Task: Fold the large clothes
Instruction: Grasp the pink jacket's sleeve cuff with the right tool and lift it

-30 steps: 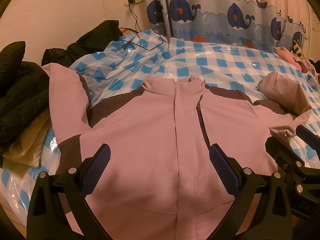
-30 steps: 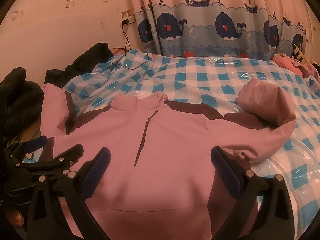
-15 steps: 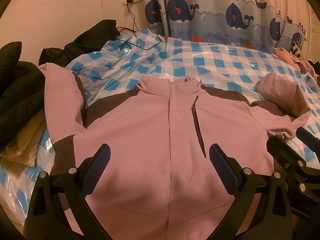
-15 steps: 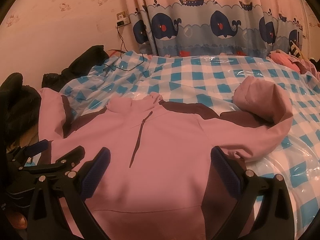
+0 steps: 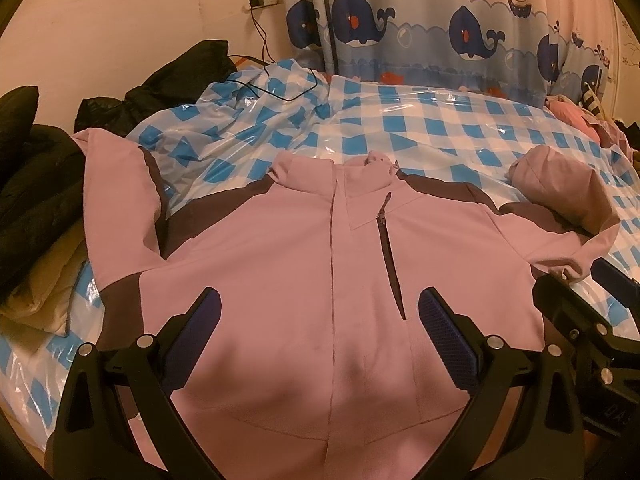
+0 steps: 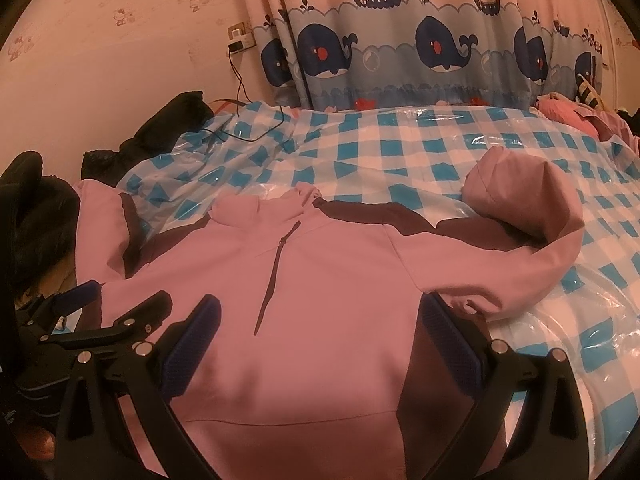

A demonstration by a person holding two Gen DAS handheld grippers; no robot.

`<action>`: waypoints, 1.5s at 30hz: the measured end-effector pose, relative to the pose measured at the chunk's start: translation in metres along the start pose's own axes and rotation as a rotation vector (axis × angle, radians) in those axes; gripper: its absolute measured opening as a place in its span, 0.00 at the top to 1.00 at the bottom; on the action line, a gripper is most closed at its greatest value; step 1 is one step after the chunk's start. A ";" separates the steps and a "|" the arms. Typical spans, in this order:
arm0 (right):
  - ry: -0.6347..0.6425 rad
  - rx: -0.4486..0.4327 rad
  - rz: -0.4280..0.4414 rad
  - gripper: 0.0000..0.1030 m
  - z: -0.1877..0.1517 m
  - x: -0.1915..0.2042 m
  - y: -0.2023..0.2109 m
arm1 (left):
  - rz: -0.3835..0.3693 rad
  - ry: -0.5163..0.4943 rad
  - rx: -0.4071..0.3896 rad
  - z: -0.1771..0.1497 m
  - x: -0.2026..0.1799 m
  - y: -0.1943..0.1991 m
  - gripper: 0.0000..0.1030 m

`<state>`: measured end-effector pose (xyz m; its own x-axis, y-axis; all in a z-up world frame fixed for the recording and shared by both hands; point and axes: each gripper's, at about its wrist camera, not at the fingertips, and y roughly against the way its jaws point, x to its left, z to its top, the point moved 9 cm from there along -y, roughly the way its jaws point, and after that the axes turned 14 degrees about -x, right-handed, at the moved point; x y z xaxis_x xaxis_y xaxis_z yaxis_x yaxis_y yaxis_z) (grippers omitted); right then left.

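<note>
A large pink jacket (image 5: 280, 272) with dark brown shoulder panels lies front up on the bed, collar toward the curtain; it also shows in the right wrist view (image 6: 332, 280). Its left sleeve (image 5: 116, 184) bends up at the left edge. Its right sleeve (image 6: 528, 216) curls back on itself at the right. My left gripper (image 5: 320, 336) is open and empty above the jacket's lower chest. My right gripper (image 6: 316, 336) is open and empty above the jacket's right side. Each gripper shows at the edge of the other's view.
The bed has a blue and white checked plastic cover (image 5: 420, 128). Black jackets (image 5: 36, 184) are piled at the left with a cream cloth (image 5: 52, 292) under them. A black cable (image 5: 280, 88) lies on the far left. Pink clothes (image 6: 568, 114) sit at the far right. A whale curtain (image 6: 420, 48) hangs behind.
Both grippers have drifted slightly to the right over the jacket, so it sits further left in each view. The jacket has not moved and both grippers stay open.
</note>
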<state>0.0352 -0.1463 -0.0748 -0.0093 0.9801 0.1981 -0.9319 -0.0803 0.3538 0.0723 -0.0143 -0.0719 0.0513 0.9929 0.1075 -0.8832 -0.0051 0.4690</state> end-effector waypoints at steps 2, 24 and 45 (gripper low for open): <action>-0.002 0.003 0.005 0.06 0.000 -0.001 0.000 | -0.003 0.002 -0.002 0.000 -0.002 0.001 0.08; 0.084 0.295 -0.204 0.06 0.150 -0.247 -0.119 | -0.034 -0.015 0.064 -0.008 -0.033 -0.022 0.08; -0.151 0.426 -0.044 0.84 0.122 -0.286 -0.211 | -0.070 0.031 0.127 -0.019 -0.026 -0.039 0.08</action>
<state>0.2785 -0.4315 -0.0950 0.1096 0.9496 0.2938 -0.6971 -0.1372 0.7037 0.0964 -0.0374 -0.1100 0.0944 0.9945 0.0447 -0.8118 0.0509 0.5817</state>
